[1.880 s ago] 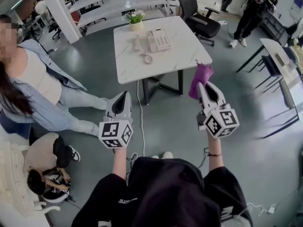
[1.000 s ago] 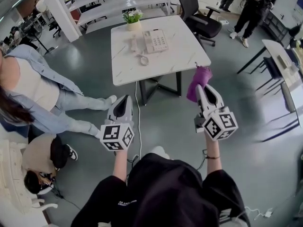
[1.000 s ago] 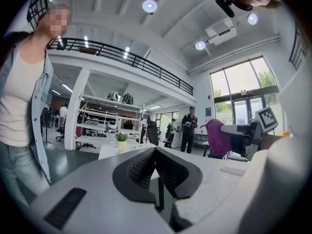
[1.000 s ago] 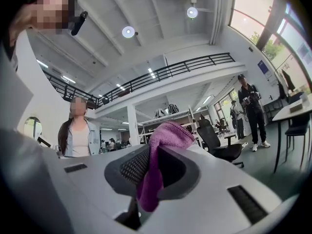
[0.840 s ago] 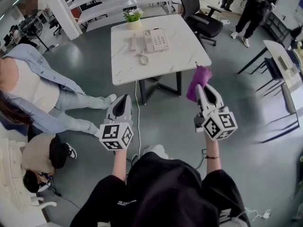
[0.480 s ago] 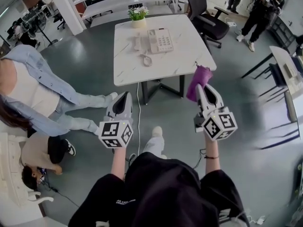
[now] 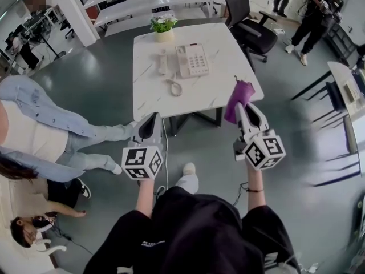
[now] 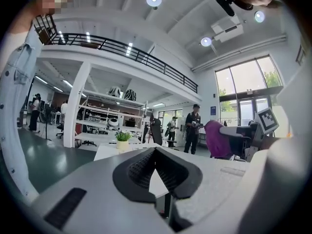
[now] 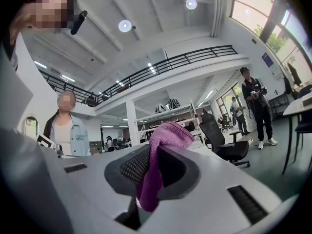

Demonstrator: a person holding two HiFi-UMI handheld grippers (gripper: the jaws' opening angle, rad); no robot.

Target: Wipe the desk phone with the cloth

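The cream desk phone [image 7: 192, 60] sits on the white marble table [image 7: 228, 79], which stands ahead of me across the floor. Its handset [image 7: 163, 63] lies off the cradle to its left, with the coiled cord [image 7: 174, 86] in front. My right gripper [image 7: 243, 112] is shut on the purple cloth [image 7: 239, 99], held in the air just short of the table's near right corner. The cloth [image 9: 166, 133] bunches up out of the right gripper [image 9: 153, 152]. My left gripper [image 7: 152, 120] is shut and holds nothing, level with the table's front edge; its jaws are closed in the left gripper view [image 8: 156, 152].
A potted plant [image 7: 163, 27] stands at the table's far edge. A black office chair [image 7: 251, 24] is at the far right corner. A person in a denim jacket [image 7: 40, 124] stands close on my left, another sits on the floor [image 7: 34, 227], and a person in black [image 7: 319, 7] stands far right.
I have stepped nearer the table, which shows larger and closer. Both grippers keep their pose, the right still holding the cloth. The person on the left has shifted.
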